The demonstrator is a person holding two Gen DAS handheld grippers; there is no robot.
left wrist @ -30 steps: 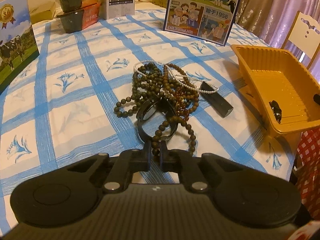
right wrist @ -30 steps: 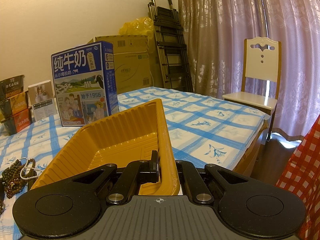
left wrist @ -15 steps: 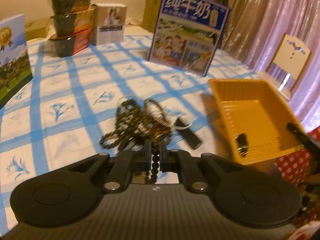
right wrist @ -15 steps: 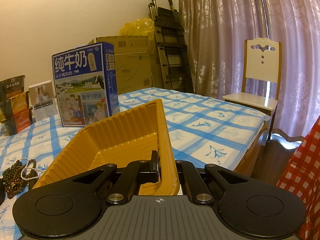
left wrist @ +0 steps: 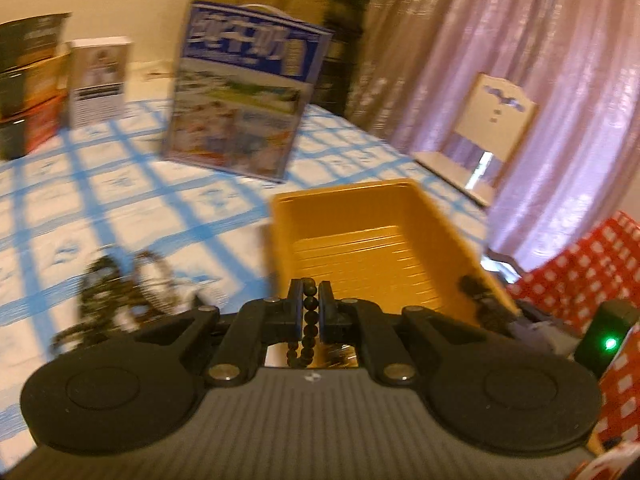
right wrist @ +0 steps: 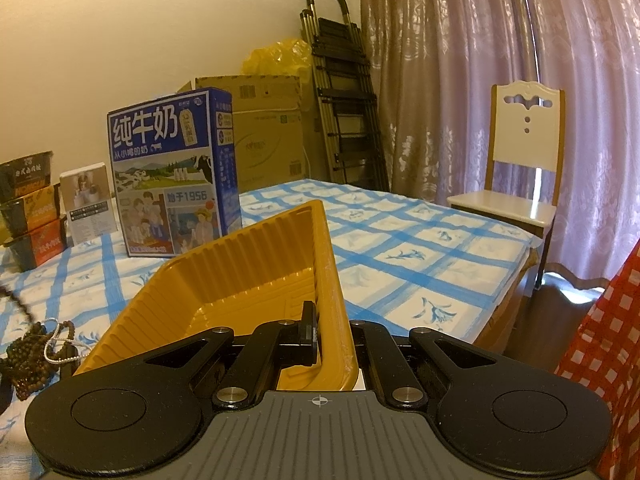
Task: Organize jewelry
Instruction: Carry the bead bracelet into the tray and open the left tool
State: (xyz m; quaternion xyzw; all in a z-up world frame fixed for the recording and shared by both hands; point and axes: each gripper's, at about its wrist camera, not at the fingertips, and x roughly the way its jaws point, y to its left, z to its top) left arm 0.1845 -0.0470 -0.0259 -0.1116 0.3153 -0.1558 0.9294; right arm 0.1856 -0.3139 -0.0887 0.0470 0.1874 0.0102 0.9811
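Nearest the left camera, the left gripper (left wrist: 309, 294) is clenched on a strand of dark beads (left wrist: 309, 316), which runs up between its pads and hangs out of sight below them. The view is blurred, but the gripper points at the near wall of the yellow tray (left wrist: 440, 216), so this looks like the carry stage: one piece lifted, not yet dropped in. The right gripper (right wrist: 320, 322) is clamped on the tray's near rim, one finger inside and the other hidden behind the wall, and seems to be steadying it. Inside the tray only one small dark item (left wrist: 470, 286) shows, against the right wall; what it is cannot be told. The ribbed floor beyond it is bare. To the left on the checked tablecloth (left wrist: 120, 200), well apart from the tray, the pile (right wrist: 34, 354) of brown bead strings and a pale chain lies unsorted, so most of the job appears to remain. Farther back stand a blue milk carton (right wrist: 172, 176), stacked bowls and a chair.
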